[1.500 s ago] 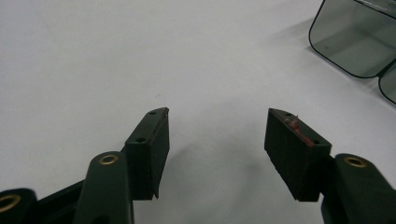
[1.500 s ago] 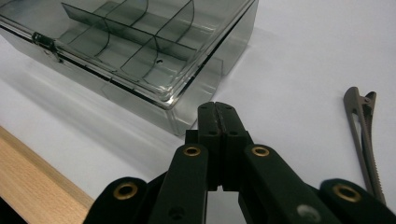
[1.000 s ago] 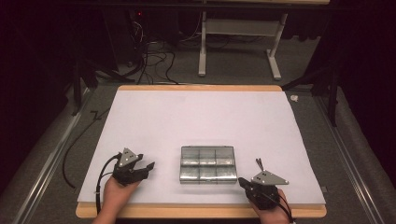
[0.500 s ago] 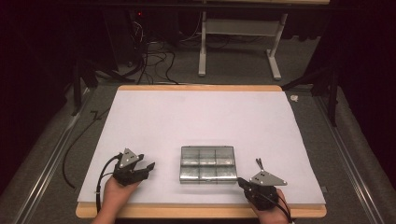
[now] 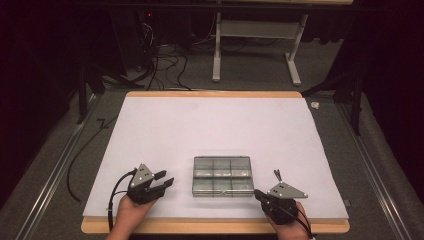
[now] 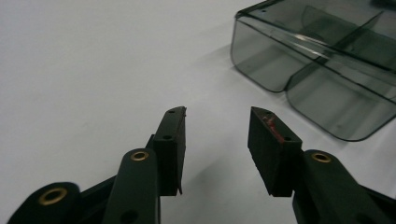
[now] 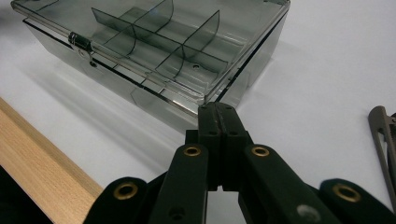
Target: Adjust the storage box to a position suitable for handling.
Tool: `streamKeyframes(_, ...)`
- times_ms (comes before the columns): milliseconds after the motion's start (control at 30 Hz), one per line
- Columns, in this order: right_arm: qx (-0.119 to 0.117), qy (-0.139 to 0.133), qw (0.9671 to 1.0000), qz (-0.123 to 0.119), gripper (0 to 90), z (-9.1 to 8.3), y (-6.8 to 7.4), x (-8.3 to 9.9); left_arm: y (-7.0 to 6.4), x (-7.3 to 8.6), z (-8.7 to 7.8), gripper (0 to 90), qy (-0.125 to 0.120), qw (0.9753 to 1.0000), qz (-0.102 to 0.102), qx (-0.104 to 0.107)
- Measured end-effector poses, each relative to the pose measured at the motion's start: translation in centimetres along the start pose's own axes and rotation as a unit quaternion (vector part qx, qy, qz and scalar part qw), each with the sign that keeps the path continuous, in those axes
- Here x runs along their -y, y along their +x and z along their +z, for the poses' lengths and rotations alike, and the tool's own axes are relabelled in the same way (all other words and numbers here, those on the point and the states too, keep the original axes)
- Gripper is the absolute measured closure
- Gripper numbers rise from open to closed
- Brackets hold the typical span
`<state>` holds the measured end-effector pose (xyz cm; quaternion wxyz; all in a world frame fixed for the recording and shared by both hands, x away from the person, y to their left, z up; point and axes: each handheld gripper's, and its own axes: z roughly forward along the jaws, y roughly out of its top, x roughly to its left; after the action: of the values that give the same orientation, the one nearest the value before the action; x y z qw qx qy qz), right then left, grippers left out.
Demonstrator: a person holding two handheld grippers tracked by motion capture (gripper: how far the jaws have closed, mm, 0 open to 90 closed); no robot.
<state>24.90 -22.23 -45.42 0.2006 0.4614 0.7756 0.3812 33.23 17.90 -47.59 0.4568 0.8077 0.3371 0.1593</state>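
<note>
A clear smoky plastic compartment box [image 5: 223,175] lies closed on the white sheet near the table's front, its dividers showing through the lid. My left gripper [image 5: 165,180] rests to its left, jaws open with nothing between them; in the left gripper view the left gripper [image 6: 217,135] points toward the box's rounded corner [image 6: 317,70], still apart from it. My right gripper [image 5: 257,193] sits at the box's front right corner, jaws shut on nothing. In the right gripper view the right gripper [image 7: 217,110] is just short of the box [image 7: 154,42], whose metal latch [image 7: 81,43] is on the front wall.
Metal tweezers [image 5: 276,175] lie on the sheet just right of the box, also at the right edge of the right gripper view [image 7: 383,126]. The wooden table edge [image 5: 215,227] runs along the front. The white sheet [image 5: 215,125] stretches wide behind the box.
</note>
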Motion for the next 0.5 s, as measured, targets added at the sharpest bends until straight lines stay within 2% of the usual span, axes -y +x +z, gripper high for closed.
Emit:
streamKeyframes(200, 0.0, -0.003, 1.0, 0.001, 90.0, 0.0, 0.0, -0.1, -1.8, -0.4, 0.1, 59.4, -0.007, 0.9996, 0.016, 0.023)
streamKeyframes(367, 0.001, -0.005, 1.0, -0.003, 90.0, 0.0, 0.0, -0.2, -2.7, -0.7, 0.2, 59.7, -0.015, 0.9988, 0.011, 0.046)
streamKeyframes(500, 0.002, -0.008, 1.0, -0.002, 90.0, 0.0, 0.0, -0.3, -3.0, -0.9, 0.1, 61.5, -0.02, 0.9982, 0.007, 0.055)
